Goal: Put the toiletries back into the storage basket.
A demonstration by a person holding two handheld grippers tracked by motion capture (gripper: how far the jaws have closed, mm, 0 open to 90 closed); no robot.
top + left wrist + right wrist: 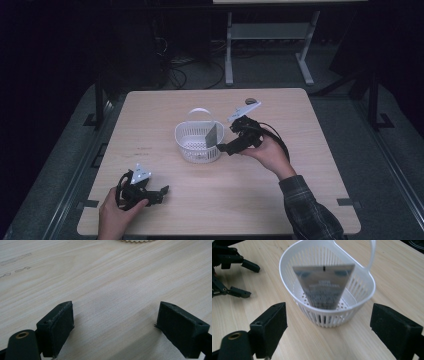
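I recorded a white slotted plastic basket (329, 312) with a white handle; its floor was dotted with small round holes. Inside it I saw a silver-grey tube (324, 285) with faint pale lettering and one short dark mark near its wide edge. The table (165, 210) was pale wood with fine grain lines and a few faint grey smudges. Both the left gripper (115, 322) and the right gripper (327, 327) were black, each topped by a light grey plate. The sleeve (310, 210) was dark plaid.
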